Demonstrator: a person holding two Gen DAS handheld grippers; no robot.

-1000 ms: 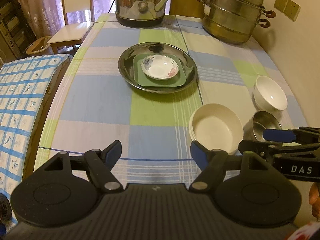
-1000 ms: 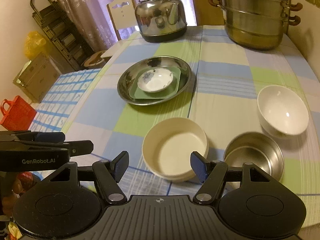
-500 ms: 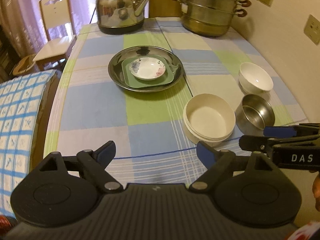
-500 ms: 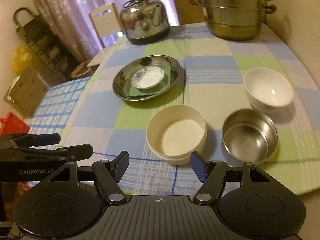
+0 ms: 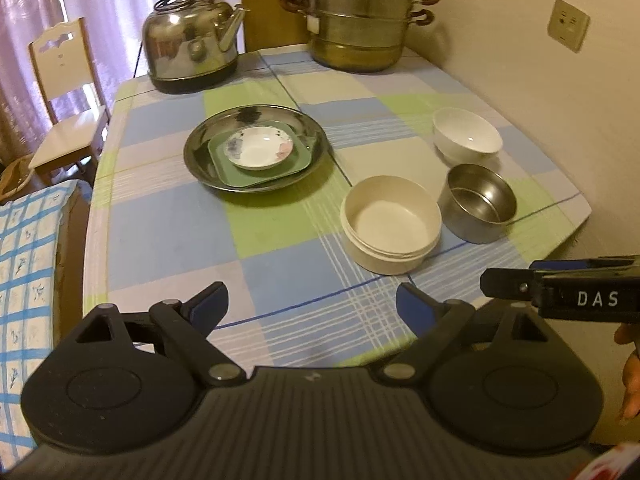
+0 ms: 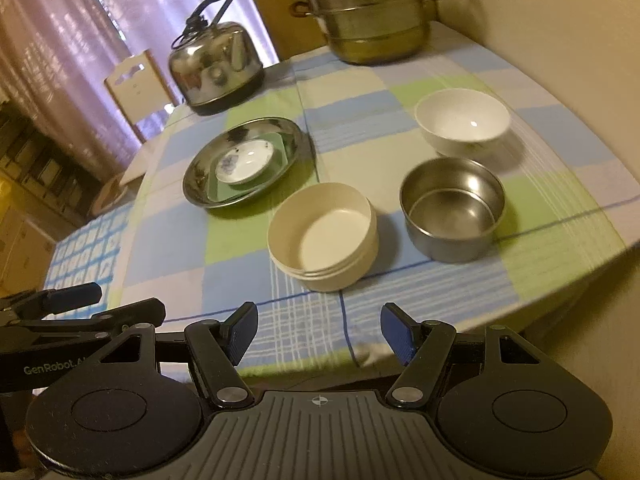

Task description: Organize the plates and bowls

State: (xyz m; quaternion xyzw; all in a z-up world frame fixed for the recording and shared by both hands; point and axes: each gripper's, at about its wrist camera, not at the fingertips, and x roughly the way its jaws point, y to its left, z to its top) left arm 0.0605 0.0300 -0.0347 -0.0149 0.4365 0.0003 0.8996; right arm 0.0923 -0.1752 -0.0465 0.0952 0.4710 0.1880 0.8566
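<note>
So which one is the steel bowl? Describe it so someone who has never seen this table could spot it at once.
Start at the big steel plate in the middle of the checked tablecloth, then look right to the cluster of three bowls near the wall. The steel bowl is the shiny straight-walled one, between the cream bowl and the white bowl, and the only metal one there.

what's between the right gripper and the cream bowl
Only bare checked tablecloth; nothing lies between the open right gripper and the cream bowl, as the right wrist view shows.
</note>
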